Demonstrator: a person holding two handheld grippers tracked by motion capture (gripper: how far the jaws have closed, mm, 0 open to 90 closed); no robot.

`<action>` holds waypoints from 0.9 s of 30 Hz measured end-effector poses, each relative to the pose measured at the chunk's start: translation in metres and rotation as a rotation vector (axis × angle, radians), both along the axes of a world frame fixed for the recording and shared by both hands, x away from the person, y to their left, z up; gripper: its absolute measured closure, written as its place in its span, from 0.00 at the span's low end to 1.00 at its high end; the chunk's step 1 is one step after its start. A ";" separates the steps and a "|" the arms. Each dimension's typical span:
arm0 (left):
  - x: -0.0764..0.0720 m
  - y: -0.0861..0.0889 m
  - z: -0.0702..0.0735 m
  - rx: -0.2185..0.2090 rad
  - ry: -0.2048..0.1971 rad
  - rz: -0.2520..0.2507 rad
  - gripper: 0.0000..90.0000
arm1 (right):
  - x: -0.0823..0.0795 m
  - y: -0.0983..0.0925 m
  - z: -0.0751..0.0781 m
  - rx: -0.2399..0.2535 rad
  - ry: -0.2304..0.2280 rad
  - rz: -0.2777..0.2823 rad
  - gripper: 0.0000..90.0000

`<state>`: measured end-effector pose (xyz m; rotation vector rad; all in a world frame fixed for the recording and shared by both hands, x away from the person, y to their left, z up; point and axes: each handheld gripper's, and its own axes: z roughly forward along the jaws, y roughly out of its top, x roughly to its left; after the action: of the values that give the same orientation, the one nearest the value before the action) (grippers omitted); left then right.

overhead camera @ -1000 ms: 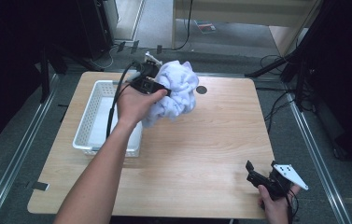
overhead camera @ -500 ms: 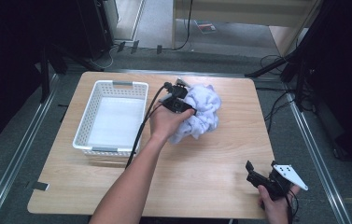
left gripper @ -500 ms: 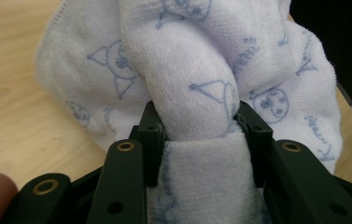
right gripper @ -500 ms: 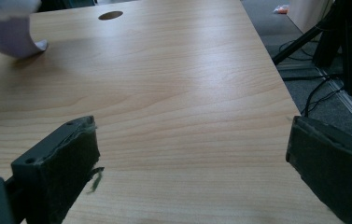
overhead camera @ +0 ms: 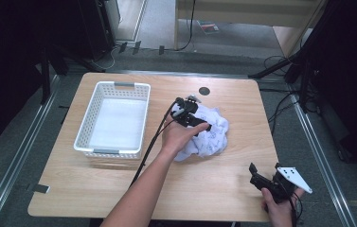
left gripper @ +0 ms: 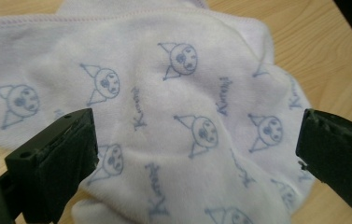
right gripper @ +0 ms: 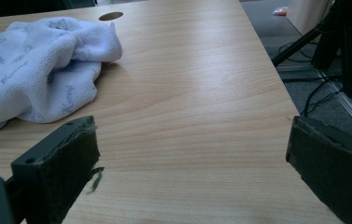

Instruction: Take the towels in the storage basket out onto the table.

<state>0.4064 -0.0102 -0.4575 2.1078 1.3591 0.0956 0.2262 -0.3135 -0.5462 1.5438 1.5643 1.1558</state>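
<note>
Bare surface [overhead camera: 223, 187] lies open between the crumpled towel [overhead camera: 209, 135] and the right gripper [overhead camera: 256, 175]. The basket [overhead camera: 112, 120] occupies the left side, well apart from the towel.

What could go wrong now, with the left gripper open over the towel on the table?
1. The left gripper is open above the crumpled towel, its jaws spread wide. If it closes here, it may pinch only one loose fold, and the rest could drag across the table.
2. Its cable runs past the corner of the white basket; a quick pull might snag it.
3. The right gripper sits open near the table's front edge, far from the towel, so it cannot help quickly.
</note>
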 end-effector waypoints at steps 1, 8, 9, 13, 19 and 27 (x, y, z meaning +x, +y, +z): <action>-0.002 0.005 0.004 0.004 -0.015 -0.004 0.00 | 0.000 0.000 0.000 0.001 0.000 0.000 0.03; -0.008 0.053 0.025 0.018 -0.050 0.051 0.00 | 0.001 0.000 0.000 0.000 0.004 0.002 0.03; -0.009 0.061 0.027 0.022 -0.056 0.062 0.00 | 0.001 0.000 0.000 0.001 0.005 0.002 0.03; -0.014 0.089 0.035 0.039 -0.062 0.089 0.00 | 0.001 0.000 0.000 -0.002 0.008 0.000 0.03; -0.025 0.130 0.048 0.035 -0.094 0.130 0.00 | 0.001 0.000 0.000 0.005 0.016 -0.003 0.03; -0.042 0.180 0.054 0.045 -0.133 0.213 0.00 | 0.002 0.000 0.000 0.005 0.020 -0.004 0.03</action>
<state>0.3642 0.1694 -0.4030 1.9491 1.5079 0.3501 0.2279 -0.3140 -0.5462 1.5657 1.5719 1.1465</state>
